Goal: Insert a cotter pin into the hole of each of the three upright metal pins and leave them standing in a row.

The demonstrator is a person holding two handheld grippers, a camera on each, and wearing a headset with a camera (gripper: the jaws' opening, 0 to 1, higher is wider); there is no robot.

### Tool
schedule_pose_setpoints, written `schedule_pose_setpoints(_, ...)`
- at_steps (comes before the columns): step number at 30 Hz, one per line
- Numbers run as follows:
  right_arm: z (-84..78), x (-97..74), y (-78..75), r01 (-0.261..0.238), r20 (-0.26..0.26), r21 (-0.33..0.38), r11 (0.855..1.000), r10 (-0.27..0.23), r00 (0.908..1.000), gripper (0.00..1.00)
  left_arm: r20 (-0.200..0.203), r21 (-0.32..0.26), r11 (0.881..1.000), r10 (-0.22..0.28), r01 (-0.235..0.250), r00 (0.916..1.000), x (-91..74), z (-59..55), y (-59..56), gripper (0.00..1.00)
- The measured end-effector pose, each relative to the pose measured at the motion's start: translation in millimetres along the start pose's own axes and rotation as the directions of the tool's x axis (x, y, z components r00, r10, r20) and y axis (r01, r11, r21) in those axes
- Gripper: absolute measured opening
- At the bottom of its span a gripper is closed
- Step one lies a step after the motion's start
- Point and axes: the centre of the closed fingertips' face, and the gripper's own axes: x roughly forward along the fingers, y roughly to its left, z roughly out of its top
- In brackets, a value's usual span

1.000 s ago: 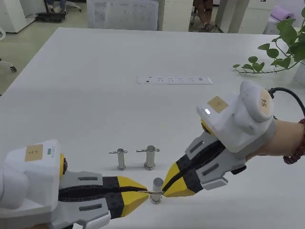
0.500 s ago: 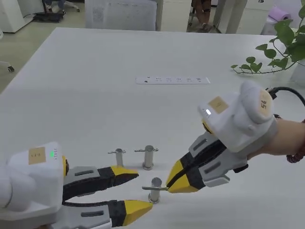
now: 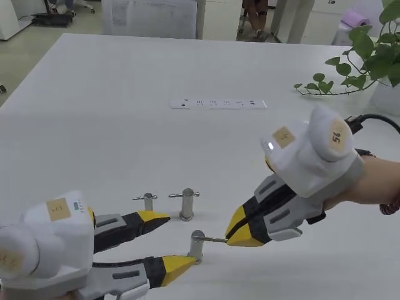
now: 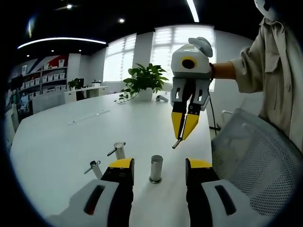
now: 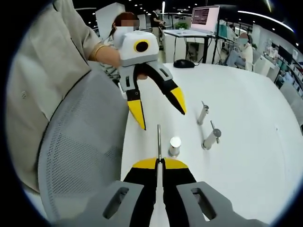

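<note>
Two metal pins (image 3: 148, 201) (image 3: 187, 204) stand upright side by side, each with a cotter pin through its top. A third metal pin (image 3: 197, 245) stands nearer to me, its top bare (image 4: 155, 168) (image 5: 174, 145). My left gripper (image 3: 165, 240) is open, one jaw on each side of this pin without touching it (image 4: 161, 165). My right gripper (image 3: 240, 230) is shut on a thin cotter pin (image 3: 211, 238) (image 5: 158, 139). The cotter pin's free end (image 4: 176, 143) points at the top of the third pin, and the gripper views show it just beside the pin.
A white power strip (image 3: 219, 104) lies farther back on the white table (image 3: 94, 125). A potted plant (image 3: 365, 56) stands at the far right. A grey mesh chair (image 5: 80, 156) sits at the table's near edge.
My left gripper has opened from around the third pin and its jaws now stand apart on either side. The right gripper keeps its hold on the cotter pin near the pin's top.
</note>
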Motion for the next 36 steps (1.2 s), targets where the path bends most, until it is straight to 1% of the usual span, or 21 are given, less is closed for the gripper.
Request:
schedule_pose_setpoints(3,-3.5,0.2,-0.5,0.008,-0.012,0.016,1.0,-0.007,0.9999,0.03,0.003,0.011,1.0,0.001,-0.001,1.0,4.4,-2.3,2.2,0.42)
schedule_pose_setpoints(7,-9.5,0.4,-2.6,0.022,-0.029,0.046,0.999,-0.02,0.9994,0.03,-0.02,0.038,0.999,-0.002,0.003,0.9998,11.5,-10.1,4.3,0.4)
schedule_pose_setpoints(10,-14.3,0.4,-4.4,0.033,-0.041,0.073,0.997,-0.03,0.9987,0.03,-0.023,0.042,0.999,-0.01,0.011,0.9997,16.3,-13.4,5.4,0.38)
schedule_pose_setpoints(17,-22.2,1.2,-5.2,0.044,-0.062,0.093,0.995,-0.038,0.9973,0.03,-0.046,0.057,0.998,-0.013,0.015,0.9989,26.0,-22.2,9.8,0.37)
schedule_pose_setpoints(20,-26.5,2.2,-6.5,0.054,-0.072,0.103,0.993,-0.047,0.9963,0.03,-0.057,0.055,0.998,-0.018,0.021,0.9982,30.0,-26.9,11.9,0.36)
schedule_pose_setpoints(28,-38.5,7.7,-6.8,0.072,-0.097,0.126,0.989,-0.06,0.9935,0.03,-0.082,0.053,0.998,-0.035,0.04,0.996,41.2,-37.0,10.4,0.32)
schedule_pose_setpoints(32,-41.8,9.9,-6.2,0.07,-0.103,0.129,0.989,-0.057,0.993,0.03,-0.087,0.049,0.998,-0.04,0.045,0.9954,44.9,-39.3,9.2,0.3)
schedule_pose_setpoints(36,-42.2,10.9,-10.2,0.082,-0.103,0.137,0.987,-0.069,0.9923,0.03,-0.09,0.049,0.998,-0.043,0.048,0.995,47.9,-40.5,9.8,0.26)
